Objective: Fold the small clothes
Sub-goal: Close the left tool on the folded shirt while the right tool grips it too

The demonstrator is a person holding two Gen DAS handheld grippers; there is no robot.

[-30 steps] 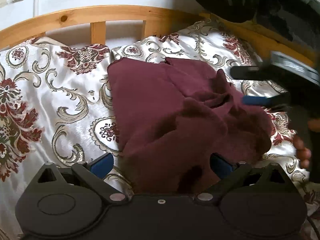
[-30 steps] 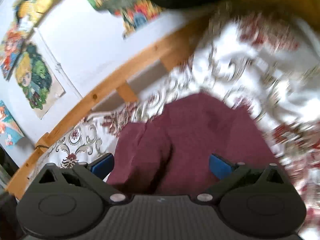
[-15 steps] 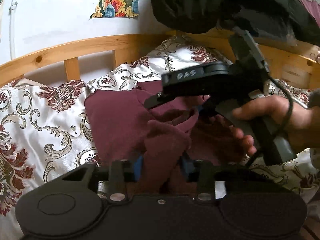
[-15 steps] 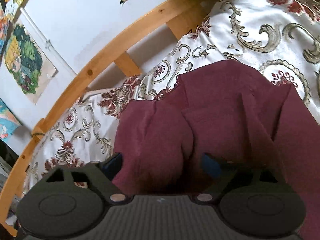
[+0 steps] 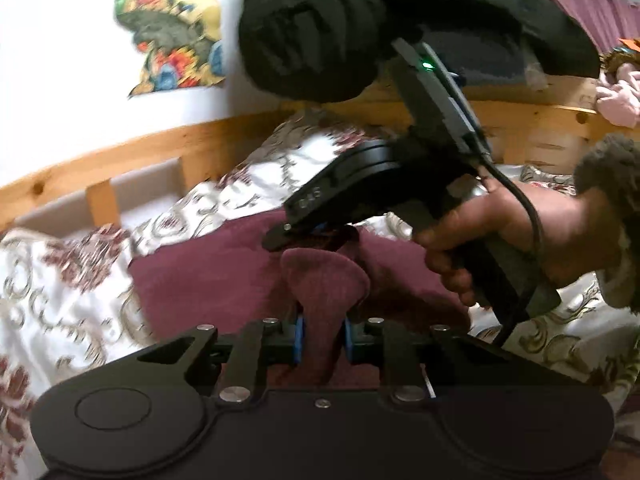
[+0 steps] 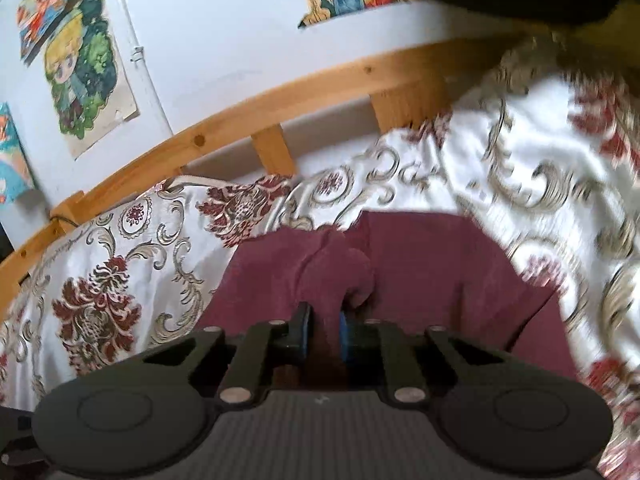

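The maroon garment lay on the floral bedspread — both the left gripper and right gripper were clamped on raised folds of it, near the wooden headboard.

Left claw: clamped on a bunched fold of the maroon garment.
Right claw: held in a bare hand, its tip on the same cloth.
Garment: spread on the patterned bed cover.
Behind: wooden bed rail.
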